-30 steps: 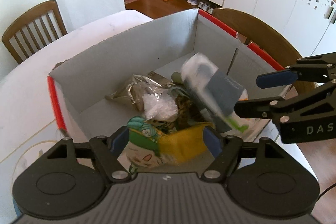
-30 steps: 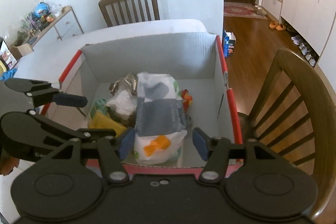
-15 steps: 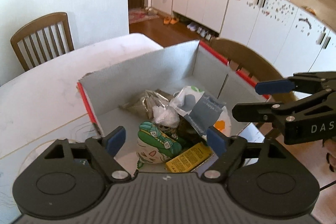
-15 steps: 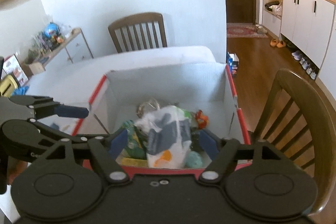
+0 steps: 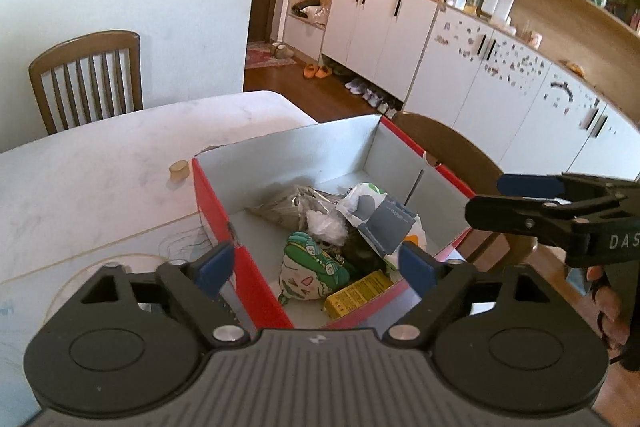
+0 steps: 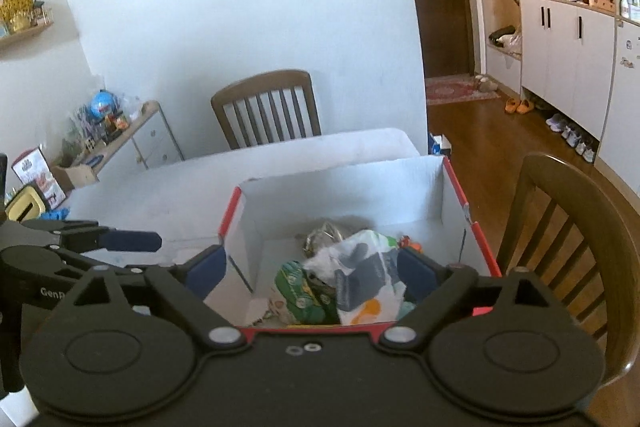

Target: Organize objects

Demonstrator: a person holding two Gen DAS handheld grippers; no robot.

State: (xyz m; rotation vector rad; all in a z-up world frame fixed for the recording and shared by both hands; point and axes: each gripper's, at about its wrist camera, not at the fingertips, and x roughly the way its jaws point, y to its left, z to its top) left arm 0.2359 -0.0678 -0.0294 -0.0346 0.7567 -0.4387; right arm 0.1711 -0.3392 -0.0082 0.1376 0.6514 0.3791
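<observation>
A red-edged cardboard box (image 5: 280, 163) (image 6: 340, 187) stands at the table's corner. Inside lie a white and grey tissue pack (image 5: 384, 219) (image 6: 360, 279), a green patterned pouch (image 5: 308, 267) (image 6: 300, 291), a yellow box (image 5: 356, 293), a silver foil bag (image 5: 288, 205) and a crumpled white plastic wrap (image 5: 326, 227). My left gripper (image 5: 316, 269) is open and empty, above the box's near edge. My right gripper (image 6: 312, 273) is open and empty, above the near edge too. Each gripper shows in the other's view: the right gripper (image 5: 532, 199), the left gripper (image 6: 120, 241).
A small beige round piece (image 5: 179, 171) lies on the white table (image 5: 100, 179) left of the box. A clear round lid (image 5: 116, 267) lies near the left gripper. Wooden chairs stand at the far side (image 6: 268, 107) and right of the box (image 6: 580, 227).
Both grippers have pulled back and up away from the box. The tissue pack, in mid-drop a second ago, now rests on the pile inside the box.
</observation>
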